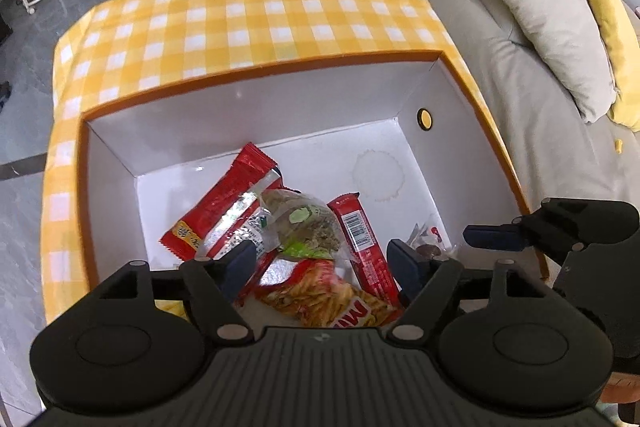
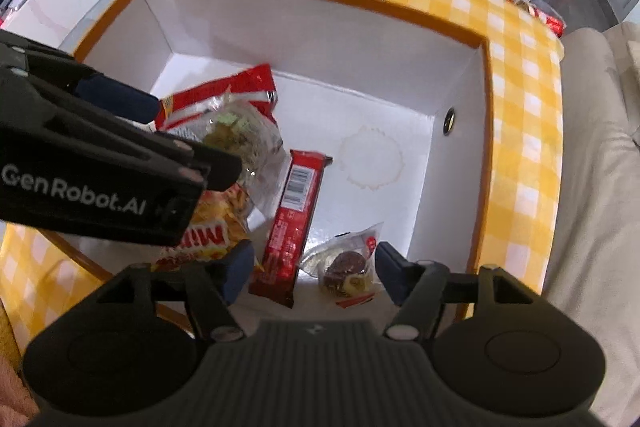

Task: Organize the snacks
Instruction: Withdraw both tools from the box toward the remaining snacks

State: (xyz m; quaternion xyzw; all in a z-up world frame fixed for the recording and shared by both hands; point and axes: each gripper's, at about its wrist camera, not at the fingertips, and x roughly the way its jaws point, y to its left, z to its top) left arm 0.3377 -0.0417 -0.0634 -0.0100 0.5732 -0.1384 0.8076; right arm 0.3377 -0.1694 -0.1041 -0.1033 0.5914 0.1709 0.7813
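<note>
Left gripper (image 1: 324, 267): jaws wide apart, empty, above snack packets in the white box (image 1: 256, 107).
Right gripper (image 2: 312, 271): jaws apart, gripping nothing, over the box's near corner.

Matte black handheld grippers with dark blue pads

Left gripper (image 1: 322, 259) and right gripper (image 2: 312, 269): ribbed housings, silver screws, round caps, white "GenRobot.AI" lettering.
</note>
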